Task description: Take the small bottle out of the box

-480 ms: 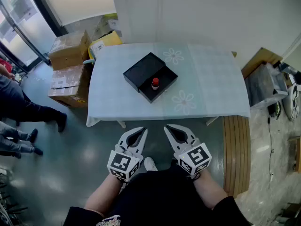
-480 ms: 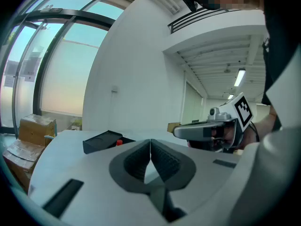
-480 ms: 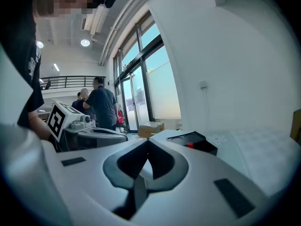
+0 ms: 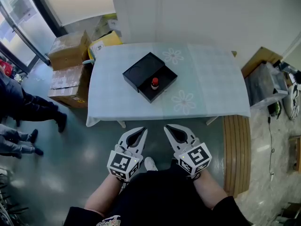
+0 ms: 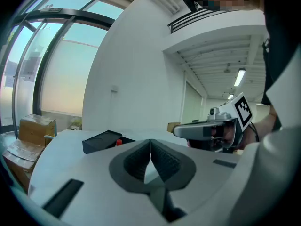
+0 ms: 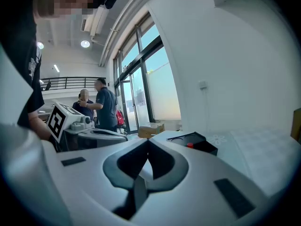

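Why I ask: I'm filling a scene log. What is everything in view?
table: one, pale blue cloth, centre, by the wall
box: one, black, open, on the table
small bottle: one, red cap, inside the box
cartons: at least two, brown, floor left of table
bystanders: two, dark clothes, far left
left tool: one, white, shut, empty, short of the table
right tool: one, white, shut, empty, beside it

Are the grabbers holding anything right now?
No, nothing. The left gripper and right gripper are both shut and empty; the small bottle stands in the box.
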`<state>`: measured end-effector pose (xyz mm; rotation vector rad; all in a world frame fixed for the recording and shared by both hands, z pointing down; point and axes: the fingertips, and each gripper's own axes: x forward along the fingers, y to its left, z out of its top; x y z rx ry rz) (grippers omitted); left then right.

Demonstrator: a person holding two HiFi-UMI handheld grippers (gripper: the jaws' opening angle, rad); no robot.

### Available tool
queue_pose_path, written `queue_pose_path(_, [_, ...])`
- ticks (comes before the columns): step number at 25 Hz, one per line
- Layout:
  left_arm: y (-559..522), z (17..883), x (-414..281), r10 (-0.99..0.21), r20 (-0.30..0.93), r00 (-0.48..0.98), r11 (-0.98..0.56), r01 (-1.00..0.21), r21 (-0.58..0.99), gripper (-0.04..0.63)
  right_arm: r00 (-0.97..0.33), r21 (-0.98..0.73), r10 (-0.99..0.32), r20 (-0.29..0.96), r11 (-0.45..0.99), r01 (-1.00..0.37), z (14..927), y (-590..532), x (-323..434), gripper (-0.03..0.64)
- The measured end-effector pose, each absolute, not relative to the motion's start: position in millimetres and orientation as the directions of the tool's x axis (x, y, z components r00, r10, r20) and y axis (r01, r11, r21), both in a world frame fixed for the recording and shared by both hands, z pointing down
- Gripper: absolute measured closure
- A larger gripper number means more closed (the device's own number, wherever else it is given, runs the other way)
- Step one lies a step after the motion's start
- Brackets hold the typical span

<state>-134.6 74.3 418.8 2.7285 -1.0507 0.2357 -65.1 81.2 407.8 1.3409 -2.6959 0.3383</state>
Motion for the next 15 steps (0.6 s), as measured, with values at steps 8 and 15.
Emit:
queue_pose_path(8, [69,418,-127,-0.661,0.229,0.715,-0.706,-0.696,0.134,0.566,-0.618,-0.123,-0.764,0.186,0.606,-0.786,399,69,-51,0.594])
queue_pose_path(15, [53,415,-107,-0.700,0.227,0.677,-0.666,-0.734,0.135,0.566,-0.652,-0.110,-0.736,0.182,0.644,-0.757,393,44,-28,0.594])
